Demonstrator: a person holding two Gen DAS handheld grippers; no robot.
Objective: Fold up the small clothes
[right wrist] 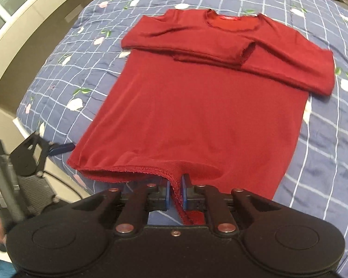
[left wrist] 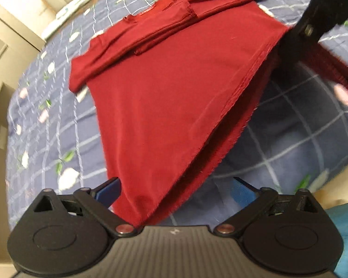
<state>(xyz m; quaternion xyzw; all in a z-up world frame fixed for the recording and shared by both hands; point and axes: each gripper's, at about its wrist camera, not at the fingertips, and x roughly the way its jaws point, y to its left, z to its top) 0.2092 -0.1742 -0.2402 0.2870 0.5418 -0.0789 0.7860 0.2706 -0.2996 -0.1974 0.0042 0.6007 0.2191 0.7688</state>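
Observation:
A dark red long-sleeved shirt (right wrist: 197, 115) lies flat on the bed, both sleeves (right wrist: 220, 46) folded across its chest and the neckline at the far end. My right gripper (right wrist: 176, 192) is shut on the near hem, which is raised and bunched between the blue pads. In the left wrist view the shirt (left wrist: 162, 92) hangs lifted at the right, where the right gripper (left wrist: 313, 23) holds it. My left gripper (left wrist: 175, 193) is open, its blue fingers (left wrist: 109, 193) spread wide, with the shirt's other hem corner lying between them. One left finger (right wrist: 61, 149) shows beside that corner.
The bed is covered by a blue checked quilt with flowers (right wrist: 324, 150). Its edge runs along the left, with a beige wall and window frame (right wrist: 23, 23) beyond. A grey mesh chair (right wrist: 32, 185) stands at the lower left. A teal-and-white cloth (left wrist: 81, 2) lies at the far end.

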